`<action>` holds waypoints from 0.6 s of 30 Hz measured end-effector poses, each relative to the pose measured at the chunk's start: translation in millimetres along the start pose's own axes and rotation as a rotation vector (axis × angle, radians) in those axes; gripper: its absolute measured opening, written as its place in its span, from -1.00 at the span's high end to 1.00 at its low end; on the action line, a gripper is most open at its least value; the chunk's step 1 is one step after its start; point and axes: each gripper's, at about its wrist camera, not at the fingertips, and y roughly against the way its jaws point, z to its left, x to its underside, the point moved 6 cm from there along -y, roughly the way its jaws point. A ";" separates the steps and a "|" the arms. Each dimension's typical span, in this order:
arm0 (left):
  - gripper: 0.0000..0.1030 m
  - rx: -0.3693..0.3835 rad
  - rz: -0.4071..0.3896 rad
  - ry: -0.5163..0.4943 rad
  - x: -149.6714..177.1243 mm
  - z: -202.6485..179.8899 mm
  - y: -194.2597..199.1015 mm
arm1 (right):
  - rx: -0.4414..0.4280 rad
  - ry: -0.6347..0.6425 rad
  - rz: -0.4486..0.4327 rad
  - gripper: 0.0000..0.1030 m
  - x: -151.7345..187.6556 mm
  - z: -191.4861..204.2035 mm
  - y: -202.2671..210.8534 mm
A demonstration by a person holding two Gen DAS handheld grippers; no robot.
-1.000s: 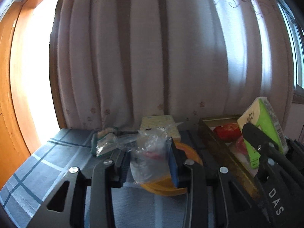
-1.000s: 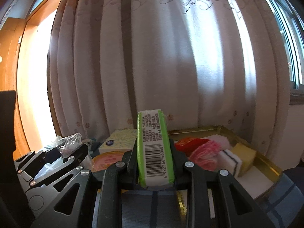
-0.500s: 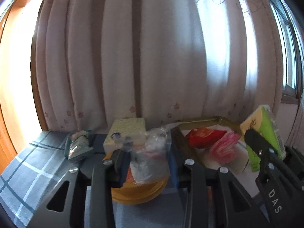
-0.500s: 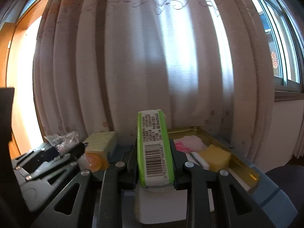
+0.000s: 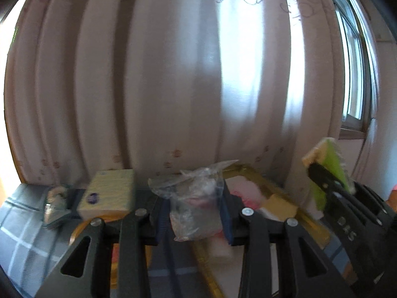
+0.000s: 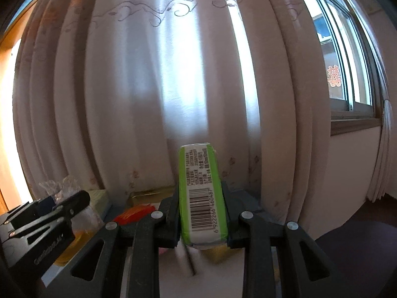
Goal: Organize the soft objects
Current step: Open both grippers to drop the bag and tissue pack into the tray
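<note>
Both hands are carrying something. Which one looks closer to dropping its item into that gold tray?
Probably the right. Its gripper, shut on the green tissue pack, seems to hang over the gold tray. The left gripper, gripping the clear plastic bag, sits nearer the tray's left rim.

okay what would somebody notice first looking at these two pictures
Probably the green tissue pack, standing upright between the right gripper fingers in front of the bright curtain. Next, the crinkly clear plastic bag clamped in the left gripper, above the gold tray.
</note>
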 end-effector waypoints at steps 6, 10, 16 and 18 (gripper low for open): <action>0.32 0.022 0.103 -0.033 3.2 -30.9 -29.3 | -0.036 0.079 0.155 0.45 -19.3 -2.4 -55.4; 0.32 0.010 0.172 -0.038 14.9 -41.1 -46.9 | -0.048 0.098 0.293 0.45 -18.5 -2.7 -100.9; -0.75 -0.032 0.244 -0.038 26.7 -40.5 -61.2 | -0.125 0.043 0.460 0.22 0.9 -0.8 -146.7; -0.93 -0.052 0.232 -0.041 26.5 -37.6 -59.5 | -0.136 0.033 0.504 -0.22 6.5 -0.4 -151.3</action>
